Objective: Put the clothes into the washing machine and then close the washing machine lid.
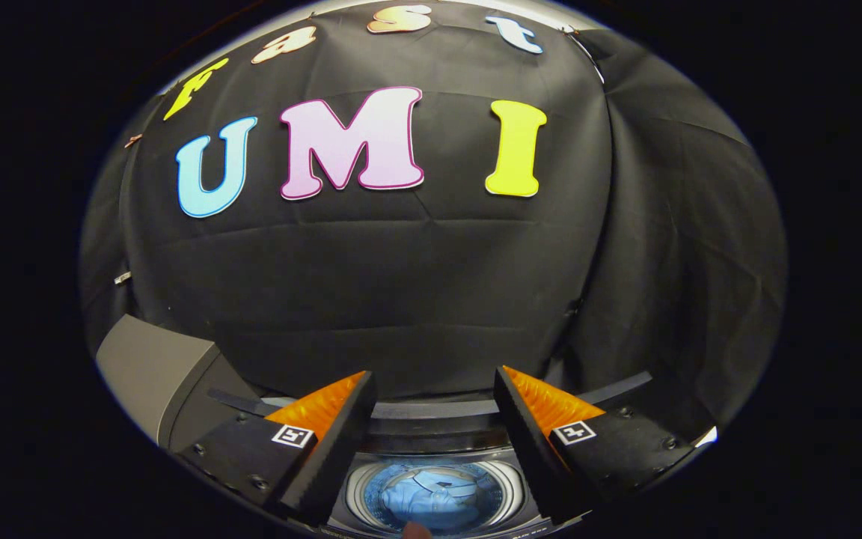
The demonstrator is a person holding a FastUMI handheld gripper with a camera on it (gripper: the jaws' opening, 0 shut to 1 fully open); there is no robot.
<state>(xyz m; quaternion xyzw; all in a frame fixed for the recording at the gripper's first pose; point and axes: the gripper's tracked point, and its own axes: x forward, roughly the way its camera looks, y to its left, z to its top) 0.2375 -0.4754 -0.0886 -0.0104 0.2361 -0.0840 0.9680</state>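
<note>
Washing machine (pixel 438 419) with lid (pixel 154 374) raised, blue clothes (pixel 431 494) lying in its drum (pixel 509 490), gripper (pixel 435 393) fingers spread wide above, holding nothing

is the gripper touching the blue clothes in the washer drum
Apart. In the gripper view the gripper is open and empty, its fingers spread well above the blue clothes lying down inside the washing machine drum.

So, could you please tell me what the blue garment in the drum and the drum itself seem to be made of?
The blue garment, lying below the open gripper, looks like soft woven cloth, judging by its folds and matte surface. The drum around it looks like shiny metal or light plastic; its pale ribbed wall catches light, but I cannot tell which.
</note>
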